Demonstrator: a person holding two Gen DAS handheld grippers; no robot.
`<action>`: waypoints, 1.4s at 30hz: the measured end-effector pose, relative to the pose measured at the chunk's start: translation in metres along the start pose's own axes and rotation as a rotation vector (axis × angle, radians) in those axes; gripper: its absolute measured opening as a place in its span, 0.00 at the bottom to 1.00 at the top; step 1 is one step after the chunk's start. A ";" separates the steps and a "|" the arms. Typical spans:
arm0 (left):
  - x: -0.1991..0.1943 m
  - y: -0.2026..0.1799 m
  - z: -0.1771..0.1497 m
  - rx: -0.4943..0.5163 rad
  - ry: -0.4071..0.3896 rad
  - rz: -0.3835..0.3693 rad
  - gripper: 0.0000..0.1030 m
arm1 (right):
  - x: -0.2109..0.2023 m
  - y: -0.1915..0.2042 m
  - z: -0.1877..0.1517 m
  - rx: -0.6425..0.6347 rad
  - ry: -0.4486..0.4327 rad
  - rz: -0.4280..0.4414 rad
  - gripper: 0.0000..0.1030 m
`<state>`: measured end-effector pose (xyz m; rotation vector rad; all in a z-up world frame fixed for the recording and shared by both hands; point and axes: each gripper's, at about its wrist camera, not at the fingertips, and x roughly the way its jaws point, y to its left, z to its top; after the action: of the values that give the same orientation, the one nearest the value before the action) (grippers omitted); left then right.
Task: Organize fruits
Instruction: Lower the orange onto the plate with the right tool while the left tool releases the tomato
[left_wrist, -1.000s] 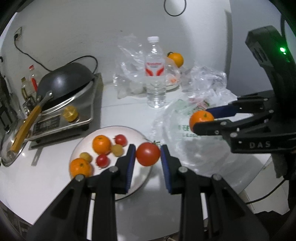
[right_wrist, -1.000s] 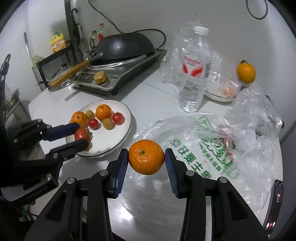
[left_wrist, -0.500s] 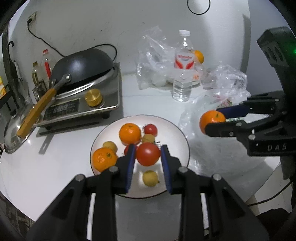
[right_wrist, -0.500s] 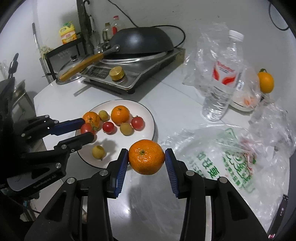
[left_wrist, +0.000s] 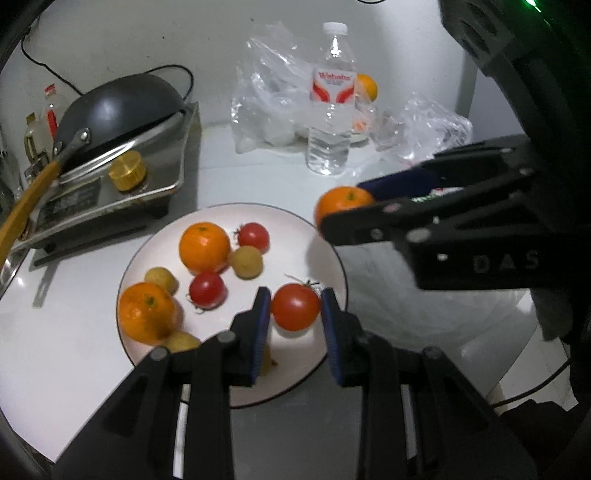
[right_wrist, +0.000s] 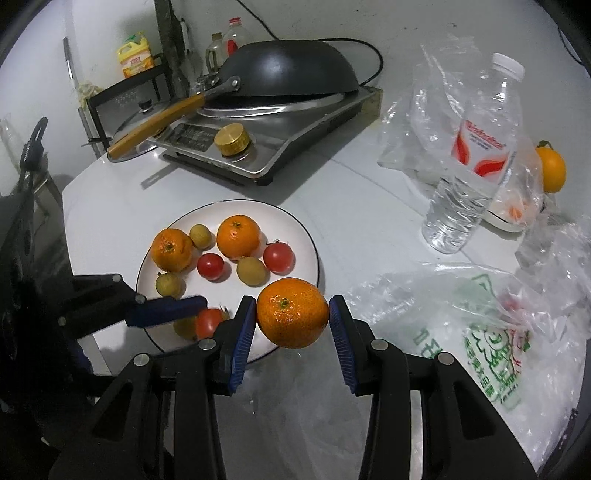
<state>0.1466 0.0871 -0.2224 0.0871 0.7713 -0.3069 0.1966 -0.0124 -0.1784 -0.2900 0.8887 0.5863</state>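
My left gripper (left_wrist: 295, 308) is shut on a red tomato (left_wrist: 295, 306), held low over the near right part of the white plate (left_wrist: 295, 229). On the plate lie two mandarins (left_wrist: 204, 246), two small tomatoes (left_wrist: 208, 290) and several yellow-brown small fruits (left_wrist: 245, 261). My right gripper (right_wrist: 292, 314) is shut on an orange mandarin (right_wrist: 292, 313), just over the plate's (right_wrist: 306, 236) right rim. In the left wrist view that mandarin (left_wrist: 341, 201) shows at the plate's far right edge. The left gripper (right_wrist: 207, 314) with its tomato (right_wrist: 208, 322) shows in the right wrist view.
A stove with a black wok (right_wrist: 288, 70) stands behind the plate. A water bottle (right_wrist: 476, 158), clear plastic bags (right_wrist: 480, 332) and another orange fruit (right_wrist: 552, 168) fill the right side of the white table. The table's front edge is close below my grippers.
Both grippers moved in over the plate and sank lower. The tomato went from the plate's edge to above its near part; the mandarin came from over the bag to the plate's right rim.
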 end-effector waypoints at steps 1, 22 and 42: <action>0.001 0.000 0.000 -0.002 0.003 -0.002 0.28 | 0.002 0.001 0.001 -0.002 0.002 0.003 0.42; 0.003 0.008 -0.002 -0.009 0.024 -0.003 0.29 | 0.044 0.012 0.014 -0.024 0.065 0.060 0.42; -0.015 0.014 -0.008 -0.035 0.005 0.056 0.29 | 0.037 0.011 0.007 0.003 0.068 0.036 0.43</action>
<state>0.1356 0.1053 -0.2179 0.0764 0.7780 -0.2399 0.2128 0.0129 -0.2040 -0.2929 0.9624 0.6108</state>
